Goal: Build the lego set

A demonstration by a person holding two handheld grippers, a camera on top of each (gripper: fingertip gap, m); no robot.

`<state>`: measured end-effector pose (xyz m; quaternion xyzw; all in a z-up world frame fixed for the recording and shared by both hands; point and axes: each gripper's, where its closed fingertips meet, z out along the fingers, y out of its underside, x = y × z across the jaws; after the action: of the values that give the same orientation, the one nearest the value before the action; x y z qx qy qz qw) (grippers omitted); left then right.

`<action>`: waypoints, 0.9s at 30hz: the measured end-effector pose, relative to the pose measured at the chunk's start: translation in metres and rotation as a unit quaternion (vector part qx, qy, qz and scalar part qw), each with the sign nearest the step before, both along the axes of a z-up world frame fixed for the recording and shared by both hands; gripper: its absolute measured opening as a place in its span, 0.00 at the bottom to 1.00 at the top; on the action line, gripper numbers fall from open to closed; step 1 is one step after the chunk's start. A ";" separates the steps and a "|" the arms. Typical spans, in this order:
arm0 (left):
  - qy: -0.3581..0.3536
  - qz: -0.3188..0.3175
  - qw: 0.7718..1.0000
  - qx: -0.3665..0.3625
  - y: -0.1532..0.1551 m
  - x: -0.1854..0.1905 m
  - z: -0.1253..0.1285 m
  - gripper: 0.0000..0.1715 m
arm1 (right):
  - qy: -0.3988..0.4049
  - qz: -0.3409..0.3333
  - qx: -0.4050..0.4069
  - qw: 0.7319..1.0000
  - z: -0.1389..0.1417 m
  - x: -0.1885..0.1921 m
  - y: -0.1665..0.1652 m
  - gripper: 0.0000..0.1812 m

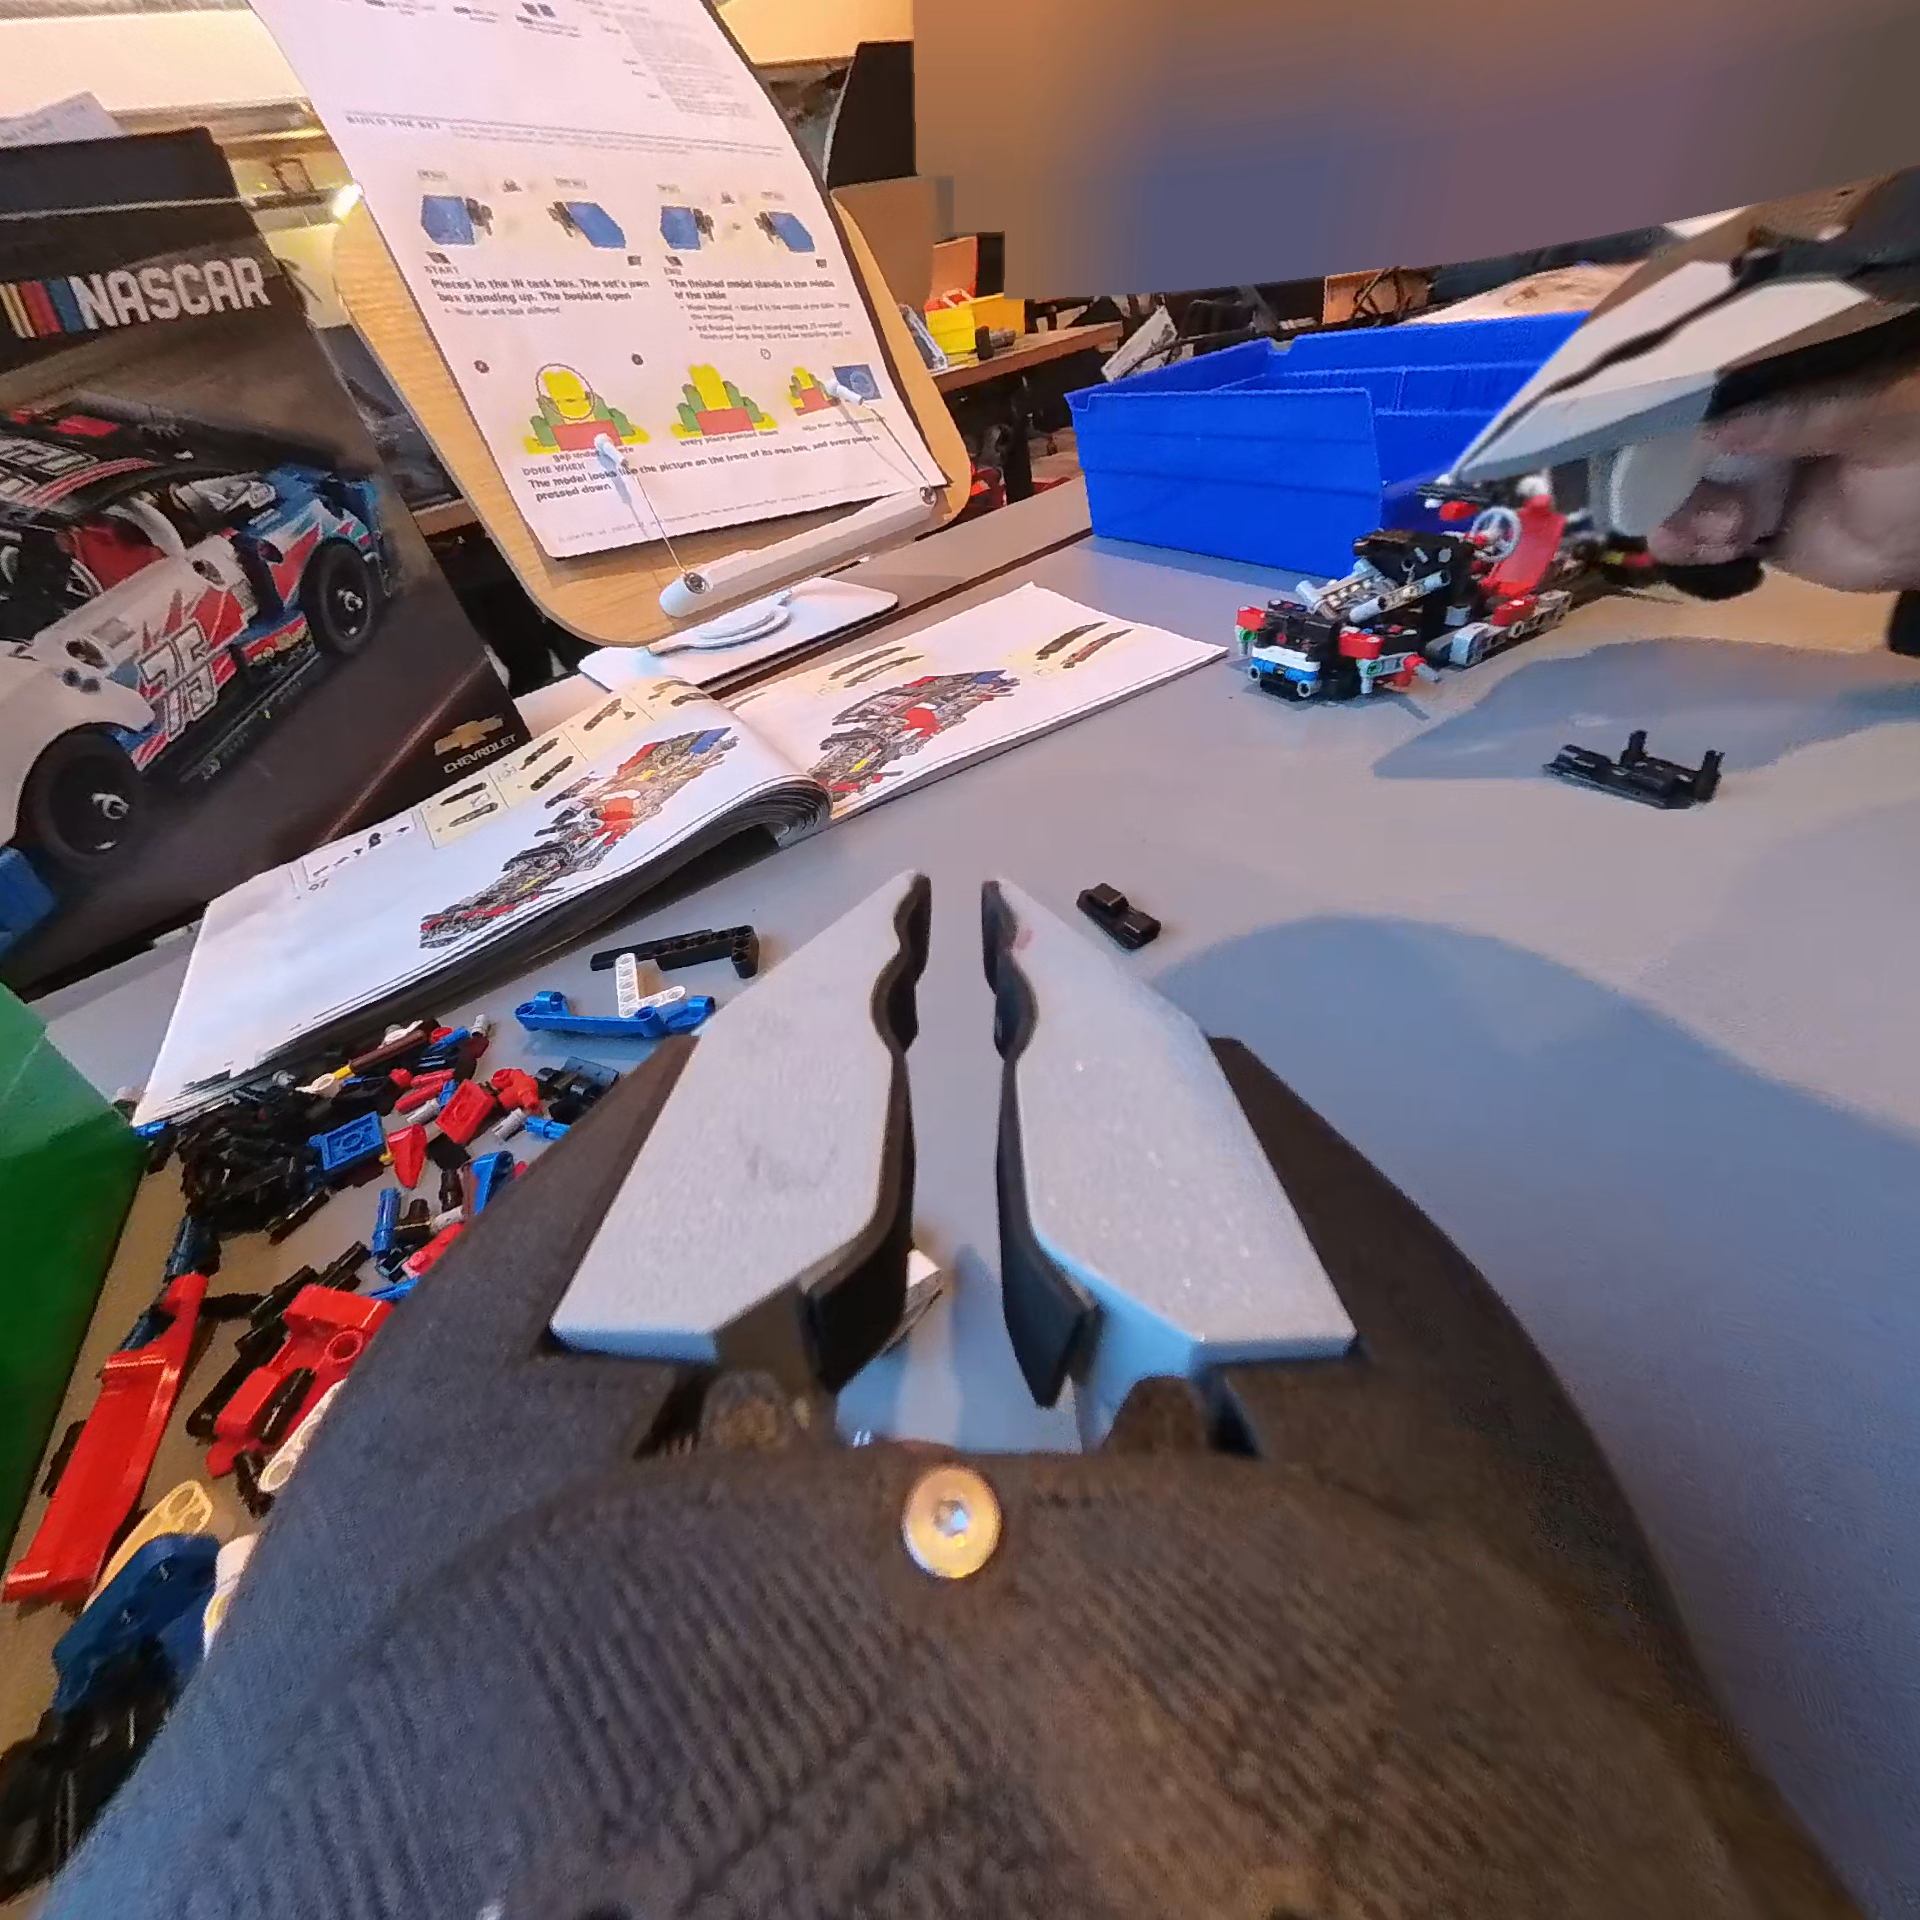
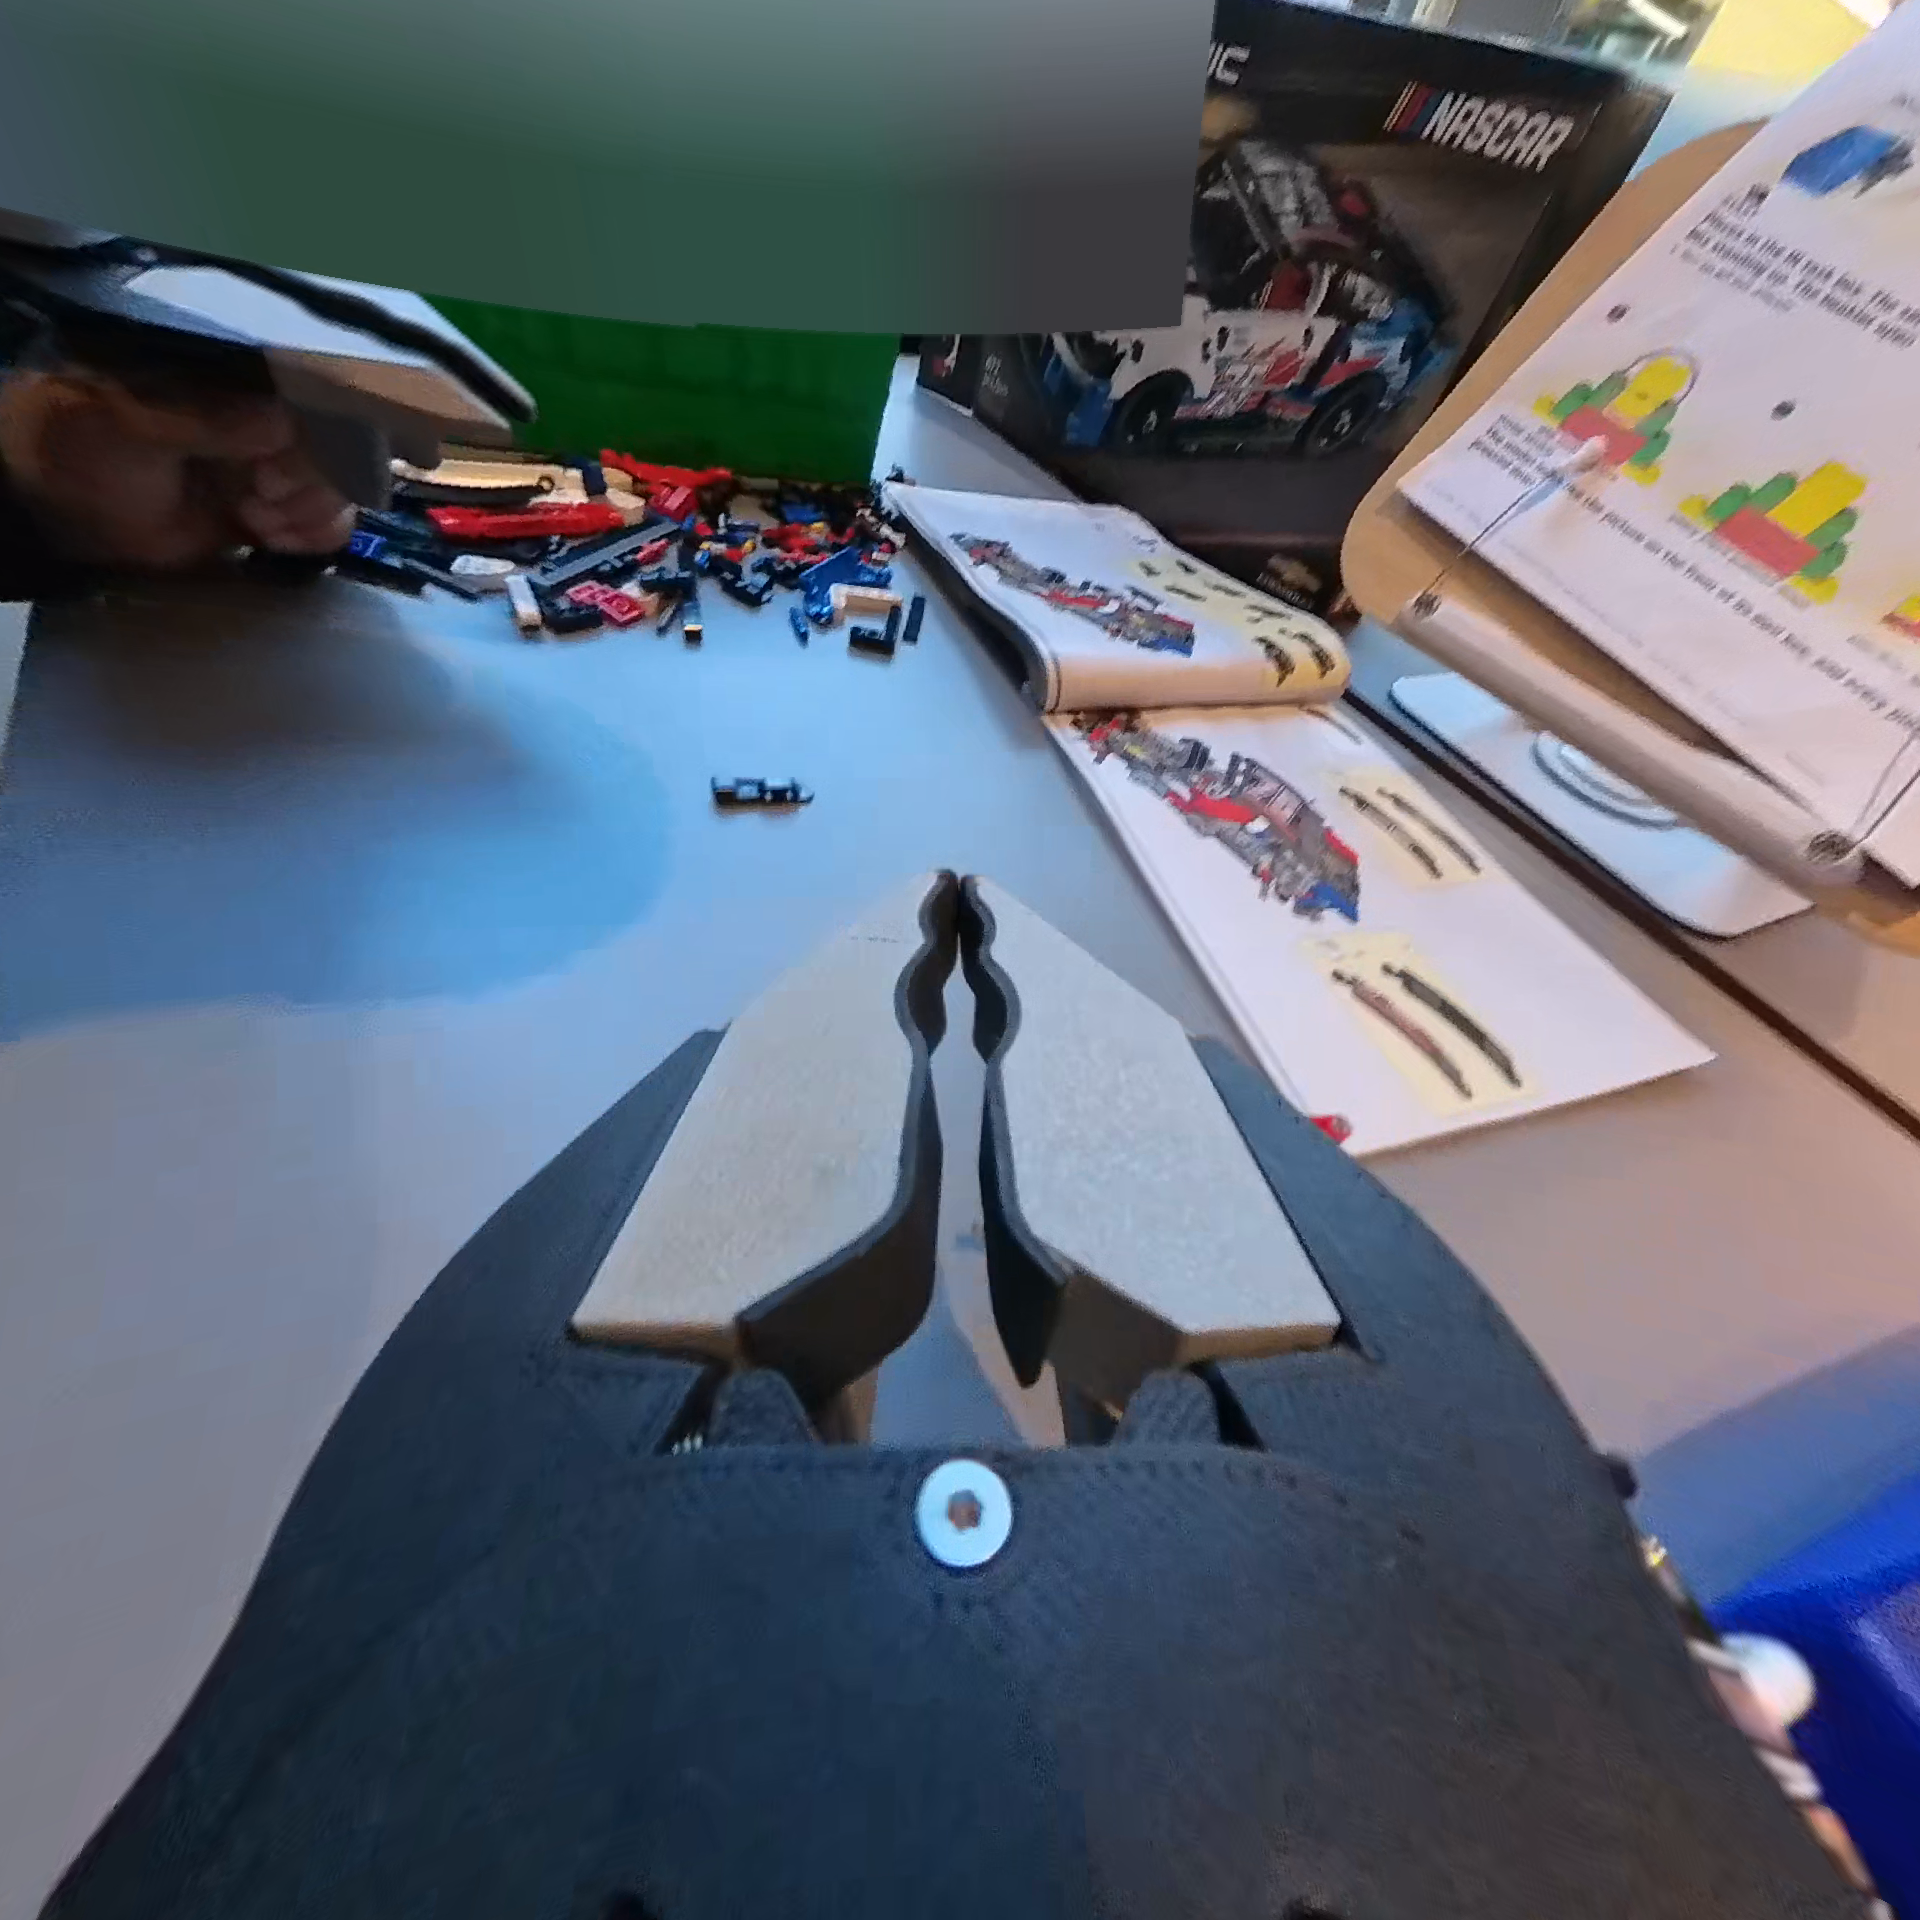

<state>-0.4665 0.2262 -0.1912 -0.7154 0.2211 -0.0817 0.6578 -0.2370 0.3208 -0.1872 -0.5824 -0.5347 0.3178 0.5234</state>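
Partly built car chassis (image 1: 1423, 613) sits on the grey surface (image 1: 1351, 1039) just in front of the blue bin (image 1: 1247, 447), bodywork not on yet; big loose parts pile (image 1: 343, 1164) well left of the chassis, beside the open booklet (image 1: 644, 810), so plenty left. Left hand-held gripper (image 1: 956, 894) slightly spread and empty; right hand-held gripper (image 2: 958, 883) pressed together at the tips, holding nothing, right by the chassis. Small black piece (image 1: 1117, 914) and a black sub-assembly (image 1: 1631, 774) lie between pile and chassis.

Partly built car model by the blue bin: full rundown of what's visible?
The partly built car model is a low, long chassis of plastic beams, mostly black with red, grey, white and blue parts. A small white wheel-like part and a red panel stand up near its rear. It rests flat on the grey table, just in front of the blue bin. The right tool is at its rear end; contact can't be confirmed. Bodywork and wheels aren't fitted.
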 end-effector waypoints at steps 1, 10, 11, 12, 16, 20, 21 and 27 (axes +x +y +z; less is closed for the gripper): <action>0.003 0.000 1.000 -0.001 0.001 0.001 -0.001 0.04 | -0.005 -0.003 -0.004 1.000 -0.004 0.002 -0.002 0.00; -0.020 -0.019 1.000 0.013 -0.003 0.004 0.006 0.04 | -0.074 0.059 -0.073 0.993 0.021 -0.127 0.023 0.00; -0.025 -0.026 0.999 0.015 -0.004 0.006 0.008 0.04 | -0.092 0.064 -0.062 0.992 0.020 -0.154 0.036 0.00; -0.033 -0.034 0.999 0.018 -0.006 0.007 0.009 0.04 | -0.115 0.068 -0.055 0.990 0.017 -0.181 0.049 0.00; -0.044 -0.046 0.998 0.020 -0.010 0.008 0.012 0.04 | -0.236 0.080 -0.063 0.966 -0.023 -0.274 0.086 0.25; -0.041 -0.052 0.998 0.013 -0.015 0.007 0.010 0.04 | -0.303 0.091 -0.033 0.948 -0.058 -0.328 0.092 0.26; -0.042 -0.055 0.997 0.015 -0.017 0.007 0.010 0.04 | -0.308 0.091 -0.029 0.947 -0.062 -0.338 0.093 0.29; -0.070 -0.068 0.995 0.005 -0.017 0.006 0.011 0.04 | -0.370 0.098 0.022 0.924 -0.087 -0.363 0.102 0.17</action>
<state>-0.4608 0.2092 -0.1798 -0.6879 0.2225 -0.1748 0.6684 -0.5998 0.4226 -0.2740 -0.5916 -0.7515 0.1180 0.2671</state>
